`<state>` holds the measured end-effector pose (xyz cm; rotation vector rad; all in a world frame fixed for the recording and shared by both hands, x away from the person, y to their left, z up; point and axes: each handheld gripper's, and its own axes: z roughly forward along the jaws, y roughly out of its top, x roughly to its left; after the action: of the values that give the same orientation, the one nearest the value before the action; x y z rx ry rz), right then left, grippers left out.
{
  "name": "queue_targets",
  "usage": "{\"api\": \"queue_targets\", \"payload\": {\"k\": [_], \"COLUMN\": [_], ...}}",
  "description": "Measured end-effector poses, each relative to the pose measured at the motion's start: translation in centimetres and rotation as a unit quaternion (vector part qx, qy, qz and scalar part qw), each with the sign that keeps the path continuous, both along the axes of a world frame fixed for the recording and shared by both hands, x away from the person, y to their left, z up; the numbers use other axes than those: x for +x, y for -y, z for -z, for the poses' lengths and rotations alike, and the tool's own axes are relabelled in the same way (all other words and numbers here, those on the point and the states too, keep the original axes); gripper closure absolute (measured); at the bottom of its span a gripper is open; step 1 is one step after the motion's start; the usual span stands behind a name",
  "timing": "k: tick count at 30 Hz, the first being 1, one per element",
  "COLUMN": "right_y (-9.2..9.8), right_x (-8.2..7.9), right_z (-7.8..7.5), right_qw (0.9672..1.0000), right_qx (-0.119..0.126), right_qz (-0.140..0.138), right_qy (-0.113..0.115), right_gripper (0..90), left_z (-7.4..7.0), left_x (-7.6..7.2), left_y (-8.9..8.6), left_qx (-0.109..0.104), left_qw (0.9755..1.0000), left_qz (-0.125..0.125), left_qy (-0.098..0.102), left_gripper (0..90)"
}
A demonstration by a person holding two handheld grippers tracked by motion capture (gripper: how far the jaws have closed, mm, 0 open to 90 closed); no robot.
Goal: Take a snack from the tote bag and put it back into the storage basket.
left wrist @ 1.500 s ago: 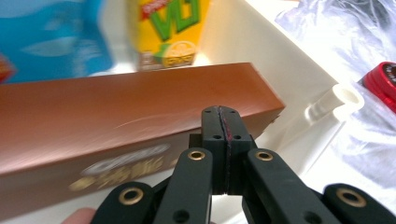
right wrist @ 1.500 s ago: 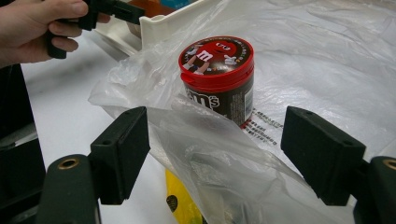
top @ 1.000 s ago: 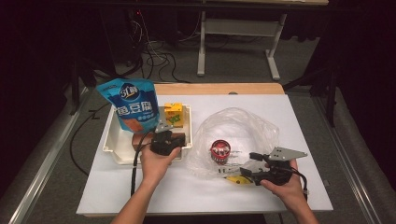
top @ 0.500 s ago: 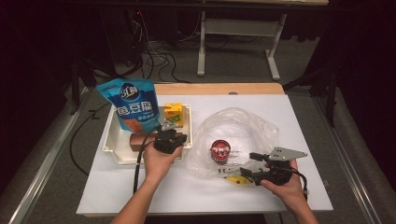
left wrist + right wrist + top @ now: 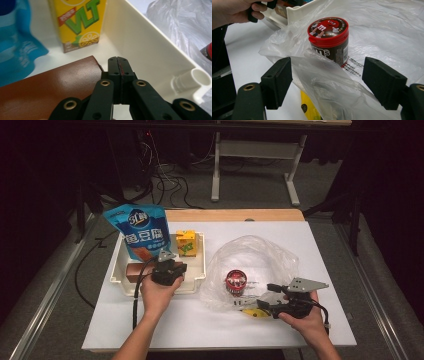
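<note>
My left gripper (image 5: pixel 167 267) hangs over the near part of the cream tray (image 5: pixel 199 270), shut with nothing between its jaws (image 5: pixel 119 67). Just left of its tips lies a brown box (image 5: pixel 50 87). A yellow lemon tea carton (image 5: pixel 80 22) and a blue pouch (image 5: pixel 15 45) stand farther back in the tray. My right gripper (image 5: pixel 265 301) is at the near edge of a clear plastic bag (image 5: pixel 255 255). Its jaws stand wide apart (image 5: pixel 330 82) with a loose fold of the bag between them. A red-lidded chocolate tub (image 5: pixel 328 37) stands upright in the bag, ahead of the jaws.
A yellow packet (image 5: pixel 252 312) lies under the bag's near edge beside the right gripper. The white table top (image 5: pixel 300 235) ends in a wooden strip at the back. Cables and a desk frame are on the floor beyond.
My left hand and its gripper have shifted a little to the left over the tray, so more of the brown box shows. The right hand has stayed still.
</note>
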<state>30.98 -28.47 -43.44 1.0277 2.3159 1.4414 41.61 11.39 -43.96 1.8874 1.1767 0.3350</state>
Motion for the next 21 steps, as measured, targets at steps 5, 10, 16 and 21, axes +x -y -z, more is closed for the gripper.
{"api": "queue_targets", "payload": {"k": [5,10,16,21], "right_y": [-0.1,-0.3,0.0,-0.1], "right_x": [0.0,0.0,0.0,0.0], "right_z": [0.0,0.0,-0.1,0.0], "right_qw": [1.0,1.0,1.0,1.0], "right_qx": [-0.002,-0.001,0.002,0.001], "right_qz": [-0.001,-0.002,0.002,0.0], "right_qy": [0.0,0.001,0.0,0.001], "right_gripper": [24.6,24.6,24.6,24.6], "left_z": [0.1,-0.2,-0.2,0.9], "left_x": [-0.2,-1.3,-4.0,-5.4], "left_y": [-1.6,-2.4,-5.0,-7.9], "left_qx": [-0.007,-0.024,-0.05,-0.04], "left_qw": [0.9999,0.9991,0.9949,0.9875], "left_qz": [-0.014,-0.027,-0.079,-0.151], "left_qy": [0.002,0.02,0.036,0.016], "left_gripper": [90.0,90.0,90.0,90.0]}}
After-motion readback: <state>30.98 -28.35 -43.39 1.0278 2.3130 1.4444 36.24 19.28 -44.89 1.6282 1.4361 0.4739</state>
